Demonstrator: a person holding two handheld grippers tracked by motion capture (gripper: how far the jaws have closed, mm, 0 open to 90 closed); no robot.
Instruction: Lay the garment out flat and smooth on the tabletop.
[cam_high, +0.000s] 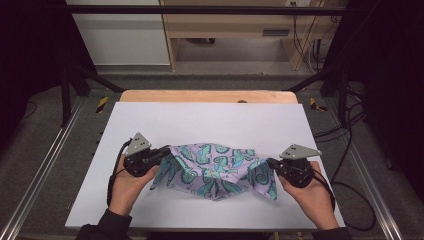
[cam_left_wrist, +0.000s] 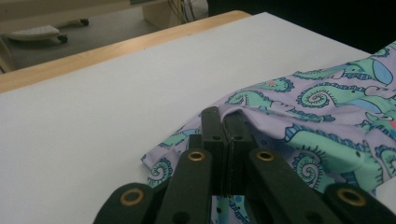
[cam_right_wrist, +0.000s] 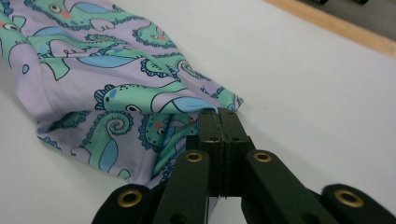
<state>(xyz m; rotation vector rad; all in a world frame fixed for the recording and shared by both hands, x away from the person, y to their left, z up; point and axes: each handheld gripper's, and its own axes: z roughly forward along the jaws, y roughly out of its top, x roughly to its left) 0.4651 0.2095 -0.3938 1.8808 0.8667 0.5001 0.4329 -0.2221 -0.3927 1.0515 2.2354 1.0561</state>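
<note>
— Left hand-held gripper (cam_high: 166, 151): status?
— Jaws pressed together on left edge of seahorse-print cloth (cam_high: 215, 170); fabric pinched between them, raised slightly off white tabletop (cam_high: 210, 120).
— Right hand-held gripper (cam_high: 270, 162)?
— Likewise clamped, on right edge of same cloth.
— Cloth location?
— Near front of tabletop, strung between both, middle sagging and crumpled, lower folds resting on surface.

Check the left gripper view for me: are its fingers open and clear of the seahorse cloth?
No, the left gripper has its fingers pressed together with an edge of the seahorse cloth pinched between them.
</note>
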